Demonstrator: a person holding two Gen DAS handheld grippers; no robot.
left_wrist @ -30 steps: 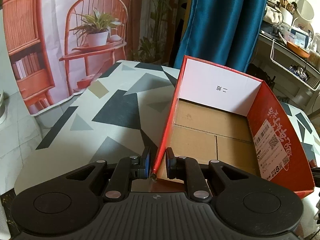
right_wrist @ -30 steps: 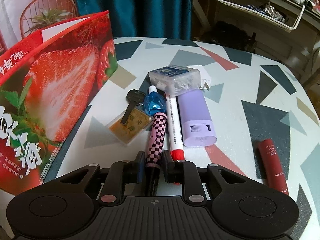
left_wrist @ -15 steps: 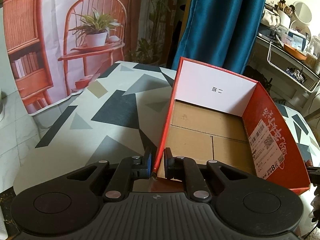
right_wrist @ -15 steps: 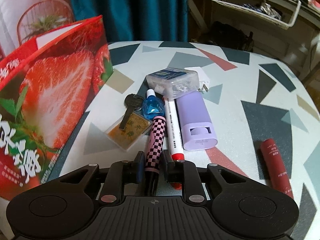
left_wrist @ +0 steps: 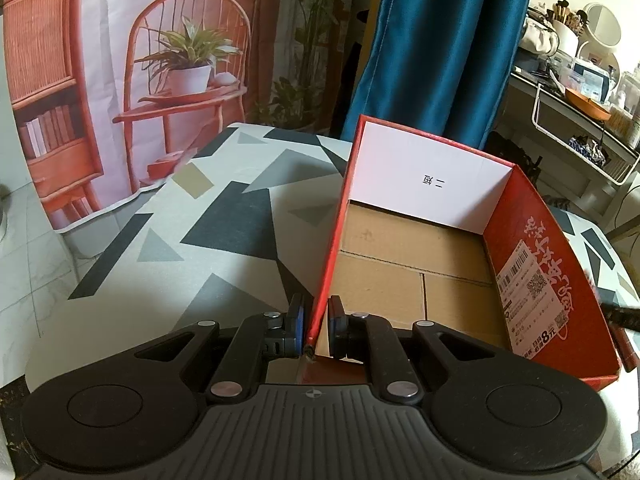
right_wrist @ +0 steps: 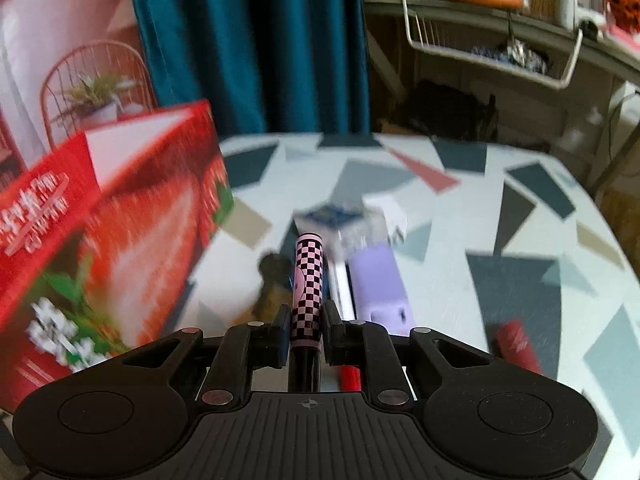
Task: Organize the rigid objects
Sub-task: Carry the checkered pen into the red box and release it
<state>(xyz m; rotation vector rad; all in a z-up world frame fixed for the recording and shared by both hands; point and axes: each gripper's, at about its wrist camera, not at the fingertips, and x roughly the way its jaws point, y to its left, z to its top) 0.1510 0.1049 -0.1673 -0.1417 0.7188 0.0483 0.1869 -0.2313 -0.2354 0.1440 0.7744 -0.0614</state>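
The right tongs [right_wrist: 306, 330] have just been closing on the checkered pen [right_wrist: 307, 280] and are lifting it off the table [right_wrist: 500, 216] — the left tongs [left_wrist: 316, 326], shut, are pinching the box [left_wrist: 560, 280] wall, keeping it ready.

Right tool [right_wrist: 306, 330] closed on checkered pen [right_wrist: 308, 280], apparently lifted off table.

Your red strawberry-printed box [left_wrist: 552, 280] stands open on the surface, its brown floor bare; the pink-and-black checkered pen [right_wrist: 307, 280] tilts up off the surface; a lilac case [right_wrist: 380, 280], white marker [right_wrist: 344, 284] and red tube [right_wrist: 516, 344] lie flat beside it.
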